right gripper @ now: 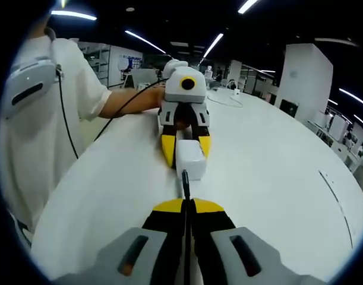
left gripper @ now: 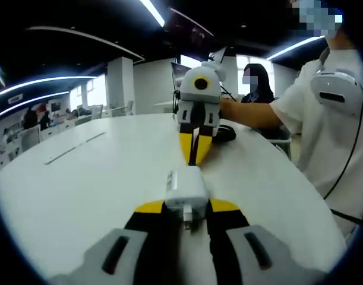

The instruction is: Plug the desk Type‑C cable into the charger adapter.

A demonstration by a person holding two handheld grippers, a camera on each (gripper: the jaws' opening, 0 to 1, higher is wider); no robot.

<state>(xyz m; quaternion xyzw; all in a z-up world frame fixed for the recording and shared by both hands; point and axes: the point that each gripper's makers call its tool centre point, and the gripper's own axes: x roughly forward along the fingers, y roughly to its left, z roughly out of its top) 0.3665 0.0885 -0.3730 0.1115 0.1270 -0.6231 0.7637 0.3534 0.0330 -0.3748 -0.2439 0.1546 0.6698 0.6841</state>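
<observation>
left gripper (left gripper: 186, 206): fingers closed on the charger adapter (left gripper: 185, 189), white block clamped between the yellow tips; its metal prongs point back toward the camera
right gripper (right gripper: 186, 205): fingers pinched nearly together on the Type-C cable (right gripper: 185, 196); thin black cable runs up between the tips, its plug end sticking out ahead
charger adapter: held just above the white desk (left gripper: 98, 178), between the two grippers; in the right gripper view it sits white and boxy (right gripper: 190, 159) in the opposite fingers
cable plug vs adapter: plug tip right at the near face of the adapter in the right gripper view; cannot tell if it is seated or just touching
alignment: grippers face each other head-on, right gripper (left gripper: 195, 139) seen straight ahead in the left gripper view, left gripper (right gripper: 185, 145) likewise in the right gripper view
person: white short-sleeve shirt (left gripper: 324, 119), stands at the desk edge, forearm reaching to the gripper
background: open office, ceiling strip lights, second person (left gripper: 256, 83) seated far off
</observation>
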